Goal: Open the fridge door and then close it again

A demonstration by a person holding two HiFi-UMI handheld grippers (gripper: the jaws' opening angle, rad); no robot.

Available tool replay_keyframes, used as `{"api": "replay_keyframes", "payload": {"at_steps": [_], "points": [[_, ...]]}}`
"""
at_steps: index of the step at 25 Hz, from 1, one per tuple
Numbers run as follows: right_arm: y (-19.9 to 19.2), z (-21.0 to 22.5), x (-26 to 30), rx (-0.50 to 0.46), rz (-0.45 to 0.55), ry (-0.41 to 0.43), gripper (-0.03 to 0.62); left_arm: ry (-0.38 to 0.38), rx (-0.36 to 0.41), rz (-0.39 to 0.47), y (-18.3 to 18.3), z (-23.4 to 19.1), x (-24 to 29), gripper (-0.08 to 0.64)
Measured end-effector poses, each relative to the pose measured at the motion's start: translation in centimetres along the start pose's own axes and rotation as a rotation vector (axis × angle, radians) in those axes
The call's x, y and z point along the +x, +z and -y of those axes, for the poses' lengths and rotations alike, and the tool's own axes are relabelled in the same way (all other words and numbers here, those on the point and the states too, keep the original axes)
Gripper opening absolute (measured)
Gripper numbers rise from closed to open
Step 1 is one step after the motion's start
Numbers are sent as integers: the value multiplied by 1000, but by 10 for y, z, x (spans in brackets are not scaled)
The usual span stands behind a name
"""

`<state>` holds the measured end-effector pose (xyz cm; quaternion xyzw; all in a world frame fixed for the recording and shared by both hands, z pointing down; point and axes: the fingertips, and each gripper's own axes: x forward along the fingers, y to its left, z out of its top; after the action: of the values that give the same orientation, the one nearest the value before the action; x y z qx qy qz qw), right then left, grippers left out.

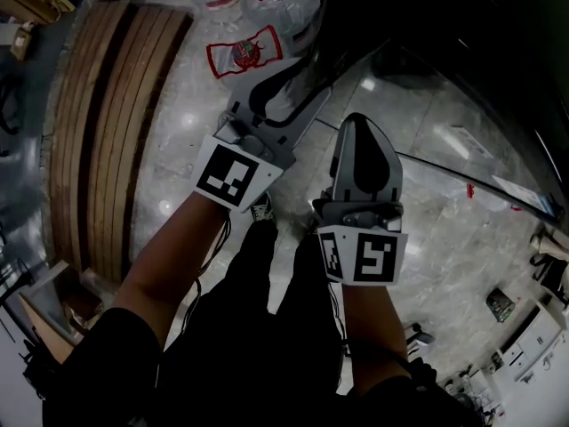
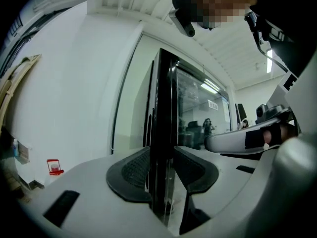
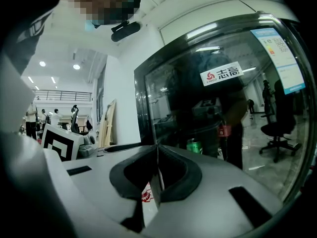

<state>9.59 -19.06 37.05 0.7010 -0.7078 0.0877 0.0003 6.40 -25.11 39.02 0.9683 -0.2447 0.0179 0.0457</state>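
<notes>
The fridge (image 1: 418, 16) is a dark cabinet with a glass door at the top right of the head view. My left gripper (image 1: 298, 60) reaches level to the door's free edge. In the left gripper view the black door edge (image 2: 161, 108) stands upright between the jaws of my left gripper (image 2: 162, 170). Those jaws are spread wide, with a pad close on each side of the edge. My right gripper (image 1: 360, 127) hangs beside it, in front of the glass door (image 3: 223, 113). The right gripper's (image 3: 157, 167) pads meet with nothing between them.
Wooden slats (image 1: 107, 132) lie on the floor at the left. Several water bottles with red labels (image 1: 244, 53) stand near the fridge's foot. A white wall (image 2: 74, 108) runs beside the fridge. A drink can (image 3: 194, 146) shows behind the glass. The person's legs are below.
</notes>
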Motion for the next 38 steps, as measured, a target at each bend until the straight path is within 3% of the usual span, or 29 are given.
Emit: {"api": "replay_keyframes", "payload": {"at_steps": [13, 15, 17, 22, 34, 38], "points": [[-5, 1, -19, 7, -6, -1, 17, -37, -52, 26, 2, -5, -8, 83], [-6, -2, -23, 6, -7, 4, 17, -115, 21, -3, -2, 19, -15, -2], [-8, -3, -25, 2, -10, 5, 17, -170, 143, -32, -6, 54, -16, 0], [-8, -1, -35, 4, -17, -3, 17, -37, 58, 37, 9, 48, -24, 0], [-4, -7, -31, 1, -14, 16, 17, 40, 60, 22, 6, 31, -30, 0], [-5, -7, -30, 2, -19, 16, 17, 51, 24, 24, 7, 20, -29, 66]]}}
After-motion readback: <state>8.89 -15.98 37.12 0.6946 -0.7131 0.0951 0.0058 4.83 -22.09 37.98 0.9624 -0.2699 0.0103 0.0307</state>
